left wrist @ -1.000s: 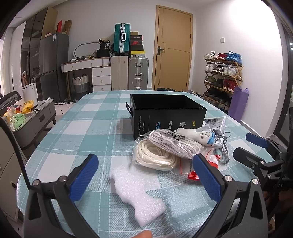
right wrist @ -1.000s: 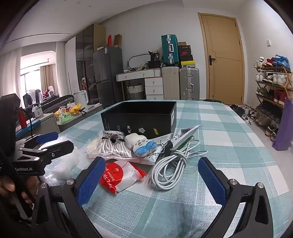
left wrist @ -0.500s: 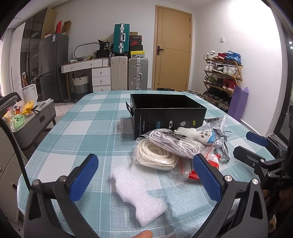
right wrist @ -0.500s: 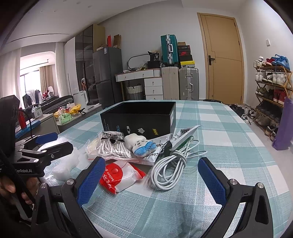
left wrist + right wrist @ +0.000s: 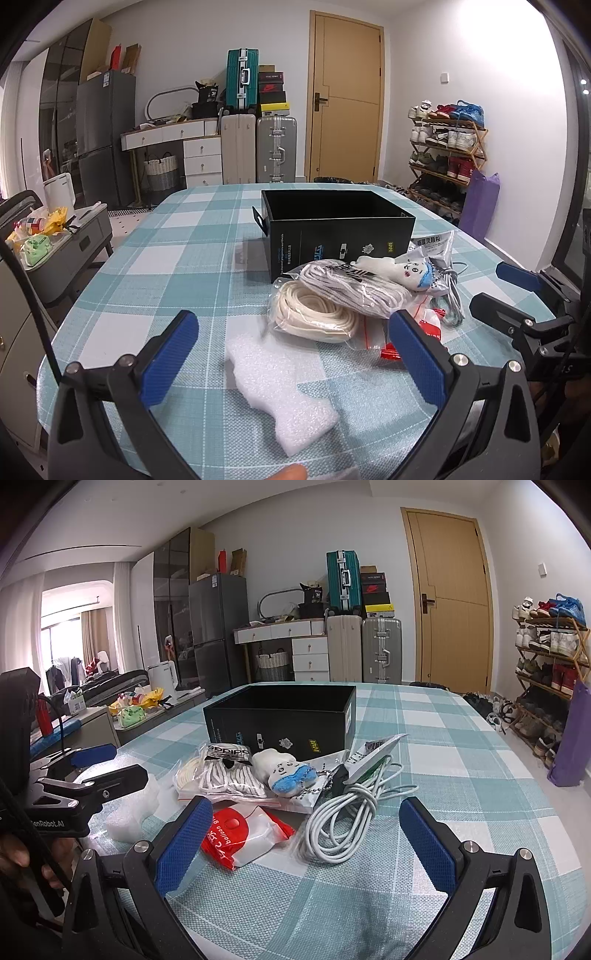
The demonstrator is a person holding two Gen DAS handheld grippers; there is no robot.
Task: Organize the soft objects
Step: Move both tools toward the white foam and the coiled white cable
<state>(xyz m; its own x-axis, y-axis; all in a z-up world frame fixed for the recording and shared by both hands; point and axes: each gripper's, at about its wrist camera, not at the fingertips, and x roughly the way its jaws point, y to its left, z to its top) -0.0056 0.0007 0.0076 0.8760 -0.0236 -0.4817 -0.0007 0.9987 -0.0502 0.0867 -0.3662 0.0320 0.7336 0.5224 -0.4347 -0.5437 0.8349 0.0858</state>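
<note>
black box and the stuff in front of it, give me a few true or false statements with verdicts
1. The open black cardboard box holds the plush toy. False: the white plush toy with blue hair lies on the checked tablecloth in front of it.
2. Both grippers have open jaws. True: left gripper, right gripper.
3. The coiled white cable lies outside the box. True.
4. The white foam piece is clamped. False: it lies free.

the left claw (image 5: 293, 345) is held low and level, its blue pads spread wide apart with nothing gripped. the right claw (image 5: 304, 836) is likewise held wide apart and empty, alongside the left.
</note>
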